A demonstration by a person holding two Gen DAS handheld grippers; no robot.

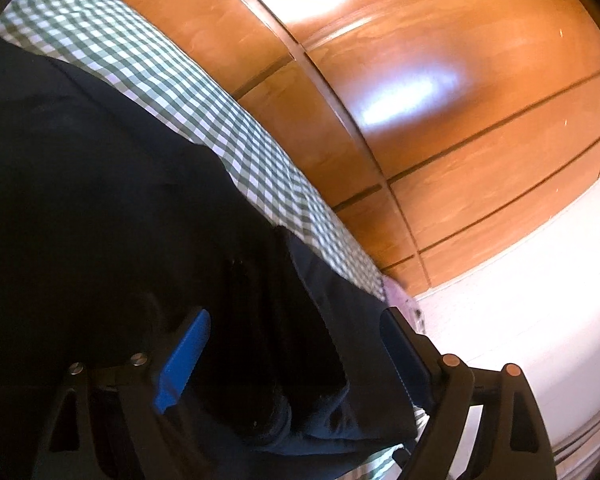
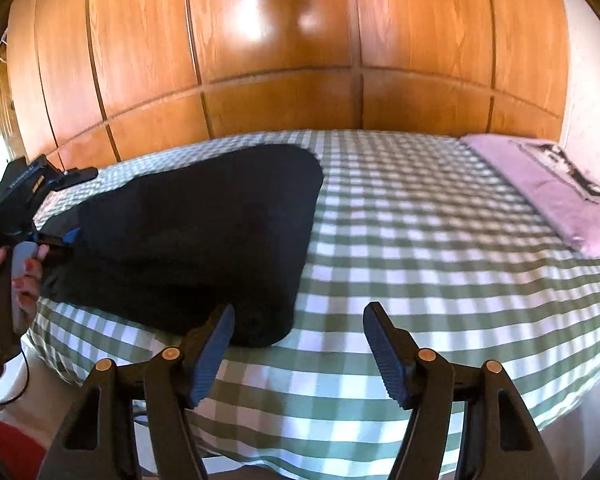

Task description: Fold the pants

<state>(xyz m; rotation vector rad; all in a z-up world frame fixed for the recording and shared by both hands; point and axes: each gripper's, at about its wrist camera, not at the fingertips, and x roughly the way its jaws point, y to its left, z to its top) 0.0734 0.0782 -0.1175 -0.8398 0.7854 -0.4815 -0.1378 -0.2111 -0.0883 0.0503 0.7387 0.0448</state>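
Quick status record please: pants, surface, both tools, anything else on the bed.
pants: dark, folded into a compact shape, lying on the left part of the bed
surface: green-checked bed cover
left tool: open, cloth between its fingers, pads not pressing
right tool: open, empty, at the pants' near edge
other: pink pillow at far right
backdrop: wooden panels

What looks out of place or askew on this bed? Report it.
Little stands out. The dark pants lie folded on the checked bedspread, set at a slant to its checks, with a bulky, uneven edge near the left gripper. The pink pillow lies flat.
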